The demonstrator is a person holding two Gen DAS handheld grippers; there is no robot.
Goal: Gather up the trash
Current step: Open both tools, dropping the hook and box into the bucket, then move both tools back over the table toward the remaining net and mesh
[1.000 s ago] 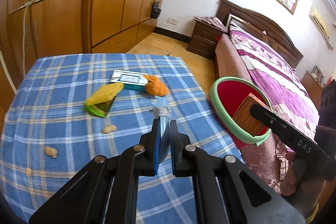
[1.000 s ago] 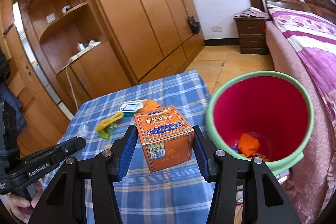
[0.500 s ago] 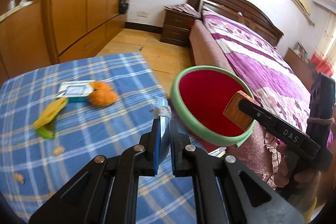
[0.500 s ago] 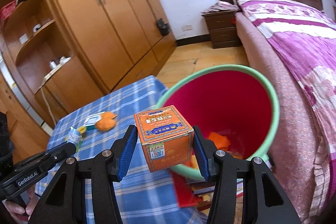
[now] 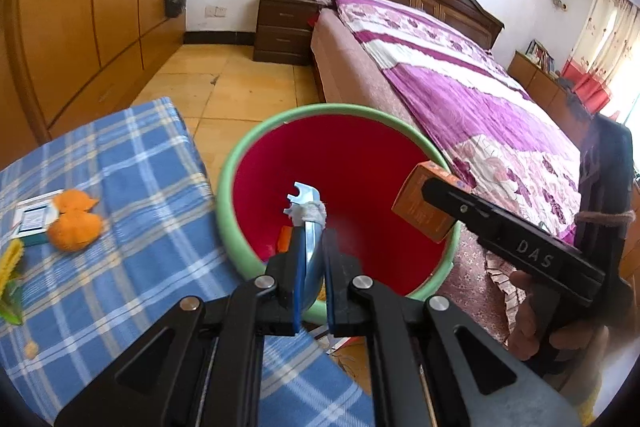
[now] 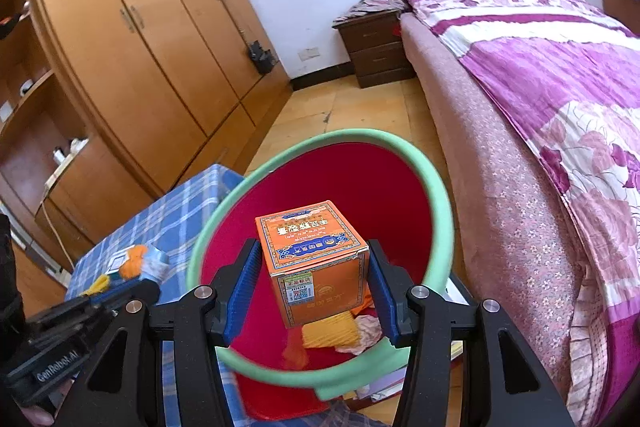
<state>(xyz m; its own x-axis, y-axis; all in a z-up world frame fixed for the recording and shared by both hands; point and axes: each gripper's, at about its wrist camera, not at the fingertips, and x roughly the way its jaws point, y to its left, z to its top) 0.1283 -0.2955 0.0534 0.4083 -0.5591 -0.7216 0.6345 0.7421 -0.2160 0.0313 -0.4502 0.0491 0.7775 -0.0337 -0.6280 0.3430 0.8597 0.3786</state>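
My right gripper (image 6: 312,283) is shut on an orange box (image 6: 316,259) and holds it over the mouth of the red bin with the green rim (image 6: 436,203). In the left wrist view the box (image 5: 424,203) hangs over the bin's right rim (image 5: 320,113). My left gripper (image 5: 312,247) is shut on a thin silvery blue wrapper (image 5: 306,211), held above the bin's opening. Orange and yellow scraps (image 6: 332,335) lie in the bin's bottom.
The blue checked table (image 5: 132,227) at the left holds orange peel (image 5: 74,223), a small card packet (image 5: 32,219) and a yellow-green wrapper (image 5: 10,267). A bed (image 5: 460,95) stands right of the bin, wardrobes (image 6: 160,39) at the left, a nightstand (image 5: 280,27) behind.
Both grippers have swung right from over the table to over the bin, each keeping its item. The bin now fills the middle of both views.
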